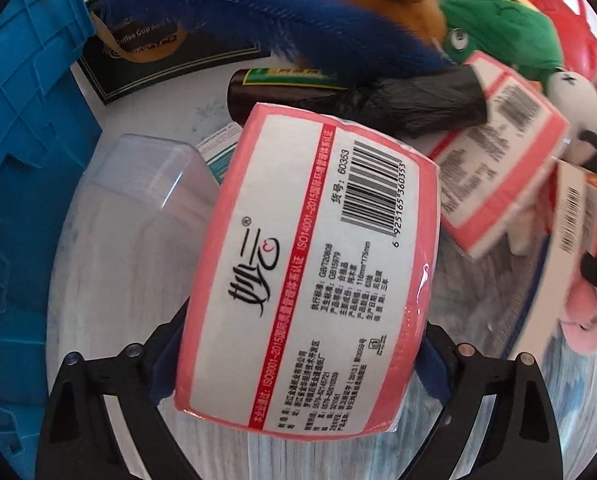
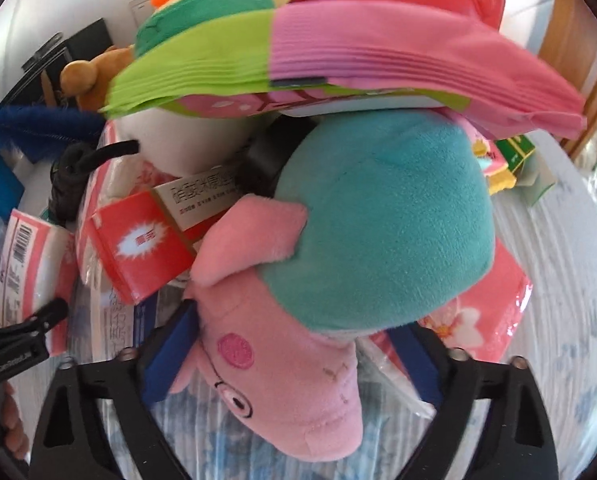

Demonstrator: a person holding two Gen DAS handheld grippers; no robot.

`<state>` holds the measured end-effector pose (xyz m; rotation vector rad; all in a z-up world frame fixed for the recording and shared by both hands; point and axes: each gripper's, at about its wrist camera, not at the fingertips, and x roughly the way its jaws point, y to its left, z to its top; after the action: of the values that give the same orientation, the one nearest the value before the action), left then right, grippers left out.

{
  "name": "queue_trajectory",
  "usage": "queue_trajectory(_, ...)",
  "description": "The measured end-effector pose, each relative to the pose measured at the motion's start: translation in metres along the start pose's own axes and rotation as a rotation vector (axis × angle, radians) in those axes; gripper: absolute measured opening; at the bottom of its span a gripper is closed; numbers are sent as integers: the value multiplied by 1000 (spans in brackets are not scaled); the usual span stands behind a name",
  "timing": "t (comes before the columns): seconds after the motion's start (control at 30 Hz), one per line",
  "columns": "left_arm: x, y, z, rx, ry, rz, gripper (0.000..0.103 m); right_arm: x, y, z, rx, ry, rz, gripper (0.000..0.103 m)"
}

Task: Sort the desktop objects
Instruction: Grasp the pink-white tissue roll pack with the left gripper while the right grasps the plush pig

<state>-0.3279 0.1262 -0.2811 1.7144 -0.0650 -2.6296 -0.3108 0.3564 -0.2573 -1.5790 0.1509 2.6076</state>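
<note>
A pink-and-white tissue pack (image 1: 310, 272) lies tilted between the fingers of my left gripper (image 1: 298, 340). Its blue pads (image 1: 166, 360) sit close against the pack's sides, and I see no squeeze on it. In the right wrist view a plush pig (image 2: 298, 380) with a pink head and a teal body lies head-first between the fingers of my right gripper (image 2: 294, 340). The left pad (image 2: 170, 352) touches the pig's head. The right pad stands a little apart from it.
A blue crate (image 1: 22, 140) stands left, beside a clear plastic box (image 1: 138, 200). Behind lie a second tissue pack (image 1: 498, 152), a black bag roll (image 1: 410, 100), a blue duster (image 1: 278, 28), plush toys (image 1: 506, 28), a red carton (image 2: 138, 244) and stacked coloured cloths (image 2: 338, 52).
</note>
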Motion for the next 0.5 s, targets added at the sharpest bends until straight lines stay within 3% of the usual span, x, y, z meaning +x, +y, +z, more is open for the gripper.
queue_trajectory(0.13, -32, -11, -16, 8, -31, -5, 95, -16, -4, -17, 15, 12, 52, 59)
queue_trajectory(0.17, -39, -11, -20, 11, -38, -7, 95, -20, -4, -22, 12, 17, 62, 49)
queue_trajectory(0.2, -47, -12, -27, 15, -41, -10, 95, -25, -4, -28, 8, 25, 71, 47)
queue_trajectory(0.27, -55, -11, -38, 20, -39, -15, 95, -33, -5, -40, -8, 44, 86, 34)
queue_trajectory(0.4, -54, -8, -48, 2, -19, 1, 95, -35, -21, -42, 31, 50, 101, 33)
queue_trajectory(0.5, -51, -6, -48, -15, -17, 3, 95, -36, -22, -39, 68, 46, 90, 45)
